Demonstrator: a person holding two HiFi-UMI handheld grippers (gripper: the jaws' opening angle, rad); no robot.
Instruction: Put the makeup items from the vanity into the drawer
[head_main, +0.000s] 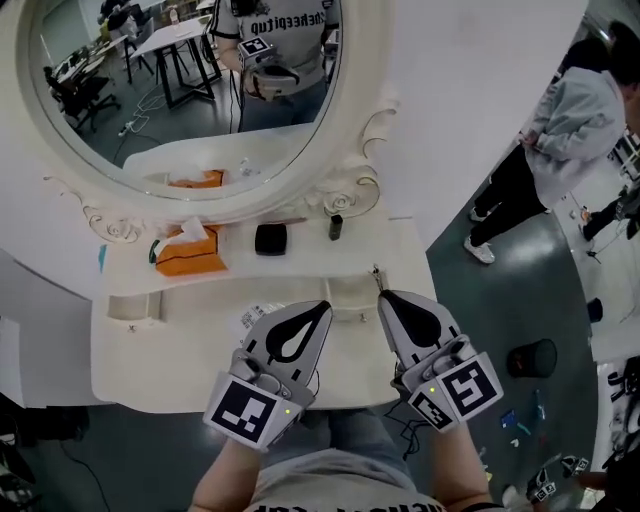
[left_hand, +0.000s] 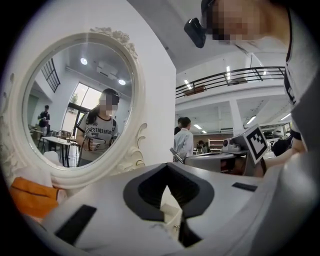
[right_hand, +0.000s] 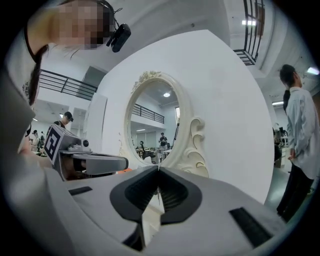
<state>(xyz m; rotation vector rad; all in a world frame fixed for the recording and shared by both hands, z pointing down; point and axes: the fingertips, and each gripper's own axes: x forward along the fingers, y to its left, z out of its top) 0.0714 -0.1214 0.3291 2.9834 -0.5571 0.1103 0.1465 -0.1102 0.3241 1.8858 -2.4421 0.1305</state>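
Note:
On the white vanity (head_main: 400, 250) a black compact case (head_main: 270, 238) and a small dark bottle (head_main: 335, 226) stand below the oval mirror (head_main: 190, 90). A small white printed item (head_main: 250, 318) lies by the left gripper's side. My left gripper (head_main: 324, 306) (left_hand: 167, 166) and right gripper (head_main: 383, 296) (right_hand: 158, 168) hover side by side over the vanity's front edge, both shut and empty. They are well short of the compact and the bottle. No open drawer shows in any view.
An orange tissue box (head_main: 190, 252) (left_hand: 30, 195) sits at the left of the vanity top. A person (head_main: 560, 140) stands on the floor to the right, and a black round object (head_main: 530, 358) lies there too. The wall rises behind the mirror.

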